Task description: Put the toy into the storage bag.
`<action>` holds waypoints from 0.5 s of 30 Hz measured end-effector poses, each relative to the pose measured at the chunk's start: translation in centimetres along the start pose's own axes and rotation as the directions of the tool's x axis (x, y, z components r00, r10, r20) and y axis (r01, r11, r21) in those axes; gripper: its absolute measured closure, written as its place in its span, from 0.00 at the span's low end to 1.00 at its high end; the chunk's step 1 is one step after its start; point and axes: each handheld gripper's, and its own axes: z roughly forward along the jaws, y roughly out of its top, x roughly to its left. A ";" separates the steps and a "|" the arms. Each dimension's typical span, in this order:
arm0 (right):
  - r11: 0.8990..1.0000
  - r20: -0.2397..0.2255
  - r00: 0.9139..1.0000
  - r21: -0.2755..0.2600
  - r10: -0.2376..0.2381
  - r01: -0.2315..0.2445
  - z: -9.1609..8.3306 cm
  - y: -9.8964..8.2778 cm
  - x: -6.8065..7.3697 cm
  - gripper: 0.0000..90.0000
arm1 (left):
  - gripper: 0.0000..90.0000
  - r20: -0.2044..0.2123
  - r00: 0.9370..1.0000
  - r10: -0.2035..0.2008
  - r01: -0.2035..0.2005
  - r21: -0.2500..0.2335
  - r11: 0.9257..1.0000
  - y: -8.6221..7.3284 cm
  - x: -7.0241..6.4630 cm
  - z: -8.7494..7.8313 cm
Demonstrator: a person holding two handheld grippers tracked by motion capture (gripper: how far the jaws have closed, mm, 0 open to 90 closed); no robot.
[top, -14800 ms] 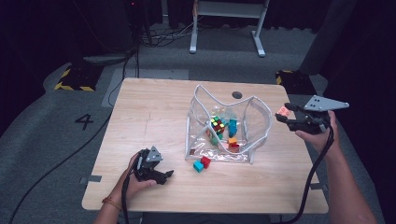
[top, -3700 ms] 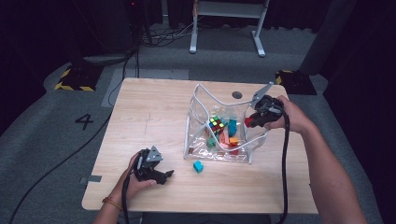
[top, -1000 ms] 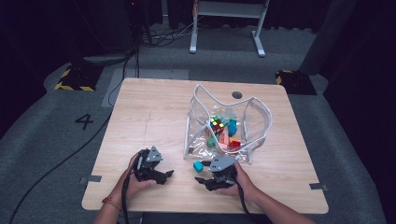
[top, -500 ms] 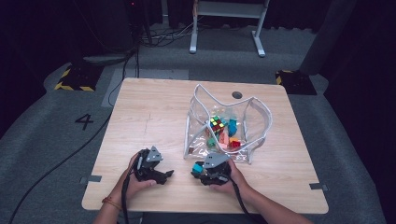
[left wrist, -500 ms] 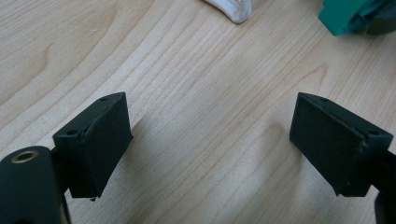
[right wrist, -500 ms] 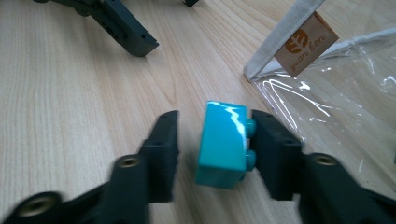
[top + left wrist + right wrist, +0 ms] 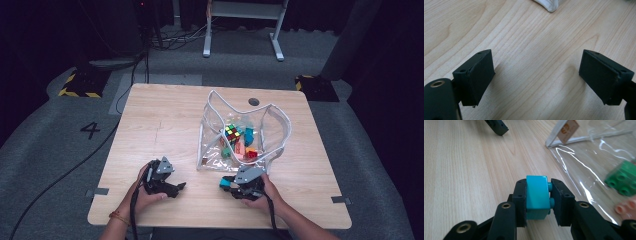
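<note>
While low over the table, right claw (image 7: 538,195) clamps teal brick (image 7: 537,195).

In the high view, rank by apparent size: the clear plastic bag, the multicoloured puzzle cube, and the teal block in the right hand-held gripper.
1. Clear plastic bag with white trim, by far the largest.
2. Multicoloured puzzle cube.
3. Teal toy block in the right hand-held gripper; partly hidden by the jaws, so its smaller look is unsure.

Bare tabletop (image 7: 165,120) left/far-left gives free passage (clear bag (image 7: 272,125) blocks centre-right, w/ blocks inside).
</note>
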 end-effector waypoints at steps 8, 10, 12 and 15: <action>0.999 0.025 0.999 0.016 0.040 -0.040 -2.0 -1.3 -0.4 0.75 | 0.14 0.001 1.000 0.001 -0.001 0.000 1.000 0.0 0.0 0.0; 1.000 0.027 1.000 -0.002 0.009 -0.009 -2.4 -1.7 -0.8 0.75 | 0.14 0.001 1.000 0.000 0.000 -0.001 1.000 0.0 0.0 0.0; 0.999 0.034 0.998 0.015 0.047 -0.048 -3.1 -2.2 -1.0 0.75 | 0.14 0.001 1.000 0.001 -0.001 0.000 1.000 0.0 0.0 0.0; 0.999 0.048 0.998 0.004 0.032 -0.032 -4.0 -2.8 -1.7 0.75 | 0.14 0.001 1.000 0.001 -0.001 -0.001 1.000 0.0 0.0 0.0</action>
